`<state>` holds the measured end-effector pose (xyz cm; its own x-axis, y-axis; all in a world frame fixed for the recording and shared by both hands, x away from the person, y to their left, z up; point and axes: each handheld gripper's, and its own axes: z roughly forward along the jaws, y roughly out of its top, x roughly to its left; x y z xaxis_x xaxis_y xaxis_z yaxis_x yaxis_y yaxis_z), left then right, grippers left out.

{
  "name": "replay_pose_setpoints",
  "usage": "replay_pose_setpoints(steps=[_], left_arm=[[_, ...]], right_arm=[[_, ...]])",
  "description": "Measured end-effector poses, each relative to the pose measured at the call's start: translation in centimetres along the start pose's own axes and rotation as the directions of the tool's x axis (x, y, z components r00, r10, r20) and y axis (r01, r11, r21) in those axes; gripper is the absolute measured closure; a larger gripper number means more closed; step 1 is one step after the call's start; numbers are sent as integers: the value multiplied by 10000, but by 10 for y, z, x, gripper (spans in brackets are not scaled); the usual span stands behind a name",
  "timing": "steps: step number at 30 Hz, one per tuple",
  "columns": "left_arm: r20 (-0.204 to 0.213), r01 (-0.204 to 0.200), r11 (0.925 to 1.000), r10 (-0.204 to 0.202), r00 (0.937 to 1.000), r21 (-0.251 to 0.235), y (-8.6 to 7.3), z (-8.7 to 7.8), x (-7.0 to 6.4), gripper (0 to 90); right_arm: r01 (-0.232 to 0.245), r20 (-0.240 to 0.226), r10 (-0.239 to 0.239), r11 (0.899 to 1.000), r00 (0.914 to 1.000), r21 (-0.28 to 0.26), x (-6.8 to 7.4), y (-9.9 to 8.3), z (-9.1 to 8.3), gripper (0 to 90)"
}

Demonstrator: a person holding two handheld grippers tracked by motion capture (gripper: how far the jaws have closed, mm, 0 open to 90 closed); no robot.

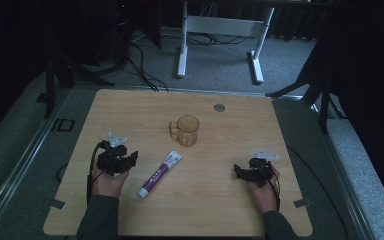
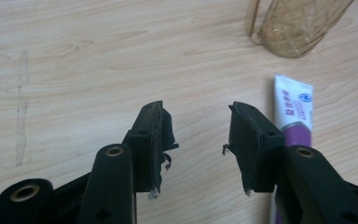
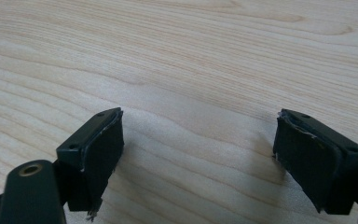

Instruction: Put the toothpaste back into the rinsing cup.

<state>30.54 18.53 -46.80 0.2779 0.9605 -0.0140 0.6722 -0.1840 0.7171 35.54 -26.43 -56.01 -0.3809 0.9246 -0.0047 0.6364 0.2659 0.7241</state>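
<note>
My left gripper [image 2: 196,140], jaws apart and empty, sits just beside the toothpaste tube [image 1: 159,174] lying near the cup [image 1: 187,130]; my right gripper [image 3: 198,158] gapes too, and a skewed pinch might skid the tube.

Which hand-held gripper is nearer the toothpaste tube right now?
The left. The left hand-held gripper sits just to the left of the toothpaste tube, jaws open. The right hand-held gripper is much farther off, on the tube's right, over bare table.
</note>
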Motion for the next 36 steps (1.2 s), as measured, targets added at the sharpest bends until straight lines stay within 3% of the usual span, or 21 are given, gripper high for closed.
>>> replay_pose_setpoints(steps=[7,18,36], left_arm=[[145,-218,9992,214,9997,329,3,3,-1,558],[180,-54,9966,40,9998,825,8,-2,-1,558],[350,-325,9960,296,9989,837,22,-10,-15,552]], right_arm=[[-36,38,36,10000,10000,3,0,0,0,161],[-53,64,53,10000,10000,3,0,1,1,161],[-81,85,81,10000,9999,-1,0,2,2,161]])
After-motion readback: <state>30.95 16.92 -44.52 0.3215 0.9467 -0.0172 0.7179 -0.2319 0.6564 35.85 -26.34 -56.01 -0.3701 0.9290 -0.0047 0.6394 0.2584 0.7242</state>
